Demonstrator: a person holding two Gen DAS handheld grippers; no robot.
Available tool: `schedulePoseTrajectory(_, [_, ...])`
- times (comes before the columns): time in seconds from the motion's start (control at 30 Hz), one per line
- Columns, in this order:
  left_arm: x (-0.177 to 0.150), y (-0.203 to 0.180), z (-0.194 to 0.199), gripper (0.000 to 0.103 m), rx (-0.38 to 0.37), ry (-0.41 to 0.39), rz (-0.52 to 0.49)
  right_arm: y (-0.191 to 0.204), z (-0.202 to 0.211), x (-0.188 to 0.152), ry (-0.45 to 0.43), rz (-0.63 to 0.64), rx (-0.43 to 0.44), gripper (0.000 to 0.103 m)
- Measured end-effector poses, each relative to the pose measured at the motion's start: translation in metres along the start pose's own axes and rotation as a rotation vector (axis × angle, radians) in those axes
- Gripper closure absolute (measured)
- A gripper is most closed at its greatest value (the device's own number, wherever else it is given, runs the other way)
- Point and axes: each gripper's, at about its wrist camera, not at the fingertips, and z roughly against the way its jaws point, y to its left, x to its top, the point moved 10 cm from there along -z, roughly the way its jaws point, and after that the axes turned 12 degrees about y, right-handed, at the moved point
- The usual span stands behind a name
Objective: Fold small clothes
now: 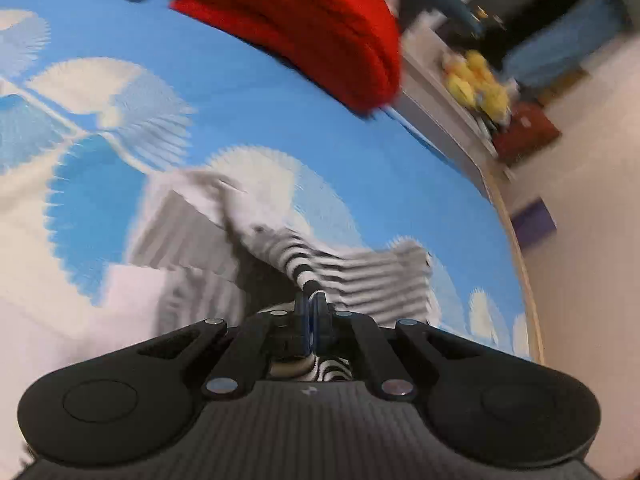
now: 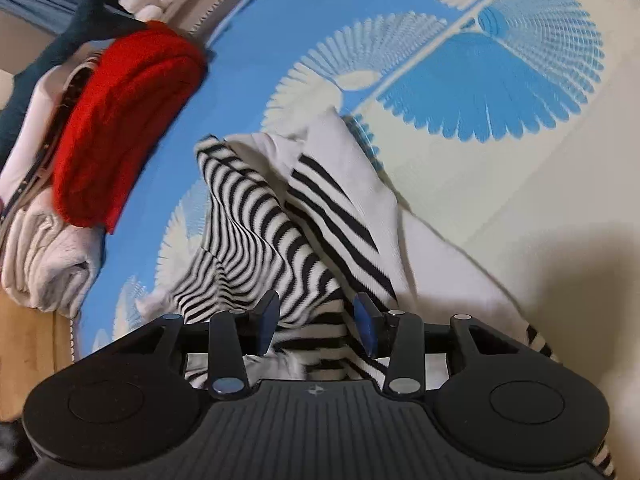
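A small black-and-white striped garment lies rumpled on the blue and white patterned bed sheet. My left gripper is shut on a pinched fold of this striped cloth, which stretches away from the fingertips. In the right wrist view the same striped garment bunches up, with a plain white panel beside it. My right gripper stands open over it. Striped cloth lies between its blue pads, and I see gaps on both sides of it.
A folded red garment sits on a stack of folded white clothes at the bed's edge. Beyond the wooden bed rim are a yellow toy, a red-brown box and pale floor.
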Motion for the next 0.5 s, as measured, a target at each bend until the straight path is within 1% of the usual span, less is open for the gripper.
schedulePoseTrajectory(0.03, [0.001, 0.017, -0.003, 0.101, 0.035, 0.024, 0.042, 0.002, -0.005, -0.004, 0.016, -0.005, 0.007, 0.059])
schedulePoseTrajectory(0.07, [-0.003, 0.042, -0.010, 0.100, 0.103, 0.078, 0.098, 0.004, -0.010, -0.007, 0.029, -0.007, 0.013, 0.059])
schedulePoseTrajectory(0.13, [-0.013, 0.078, -0.021, 0.080, 0.233, 0.172, 0.174, 0.008, -0.018, -0.011, 0.048, -0.005, 0.018, 0.059])
schedulePoseTrajectory(0.17, [-0.016, 0.090, -0.022, 0.080, 0.264, 0.184, 0.202, 0.010, -0.020, -0.013, 0.052, -0.003, 0.017, 0.059])
schedulePoseTrajectory(0.2, [-0.017, 0.094, -0.019, 0.080, 0.252, 0.172, 0.225, 0.012, -0.023, -0.014, 0.054, -0.002, 0.014, 0.059])
schedulePoseTrajectory(0.23, [-0.016, 0.092, -0.017, 0.075, 0.214, 0.163, 0.235, 0.013, -0.024, -0.014, 0.053, -0.002, 0.012, 0.059])
schedulePoseTrajectory(0.27, [-0.014, 0.083, -0.016, 0.069, 0.154, 0.156, 0.238, 0.013, -0.025, -0.014, 0.052, -0.003, 0.010, 0.059])
schedulePoseTrajectory(0.3, [-0.013, 0.073, -0.014, 0.056, 0.082, 0.148, 0.242, 0.014, -0.026, -0.014, 0.049, -0.008, 0.007, 0.059])
schedulePoseTrajectory(0.33, [-0.014, 0.062, -0.013, 0.041, 0.027, 0.147, 0.245, 0.015, -0.027, -0.013, 0.045, -0.014, 0.005, 0.059])
schedulePoseTrajectory(0.37, [-0.016, 0.052, -0.015, 0.035, -0.024, 0.157, 0.241, 0.015, -0.028, -0.012, 0.042, -0.019, 0.002, 0.059])
schedulePoseTrajectory(0.4, [-0.017, 0.040, -0.020, 0.029, -0.057, 0.171, 0.230, 0.016, -0.030, -0.013, 0.039, -0.021, -0.004, 0.059])
schedulePoseTrajectory(0.43, [-0.019, 0.032, -0.026, 0.029, -0.084, 0.185, 0.217, 0.017, -0.033, -0.014, 0.041, -0.016, -0.009, 0.059])
schedulePoseTrajectory(0.47, [-0.023, 0.027, -0.032, 0.029, -0.100, 0.199, 0.207, 0.019, -0.039, -0.014, 0.046, -0.004, -0.012, 0.063])
schedulePoseTrajectory(0.5, [-0.027, 0.024, -0.040, 0.029, -0.101, 0.213, 0.206, 0.023, -0.041, -0.017, 0.049, 0.009, -0.008, 0.069])
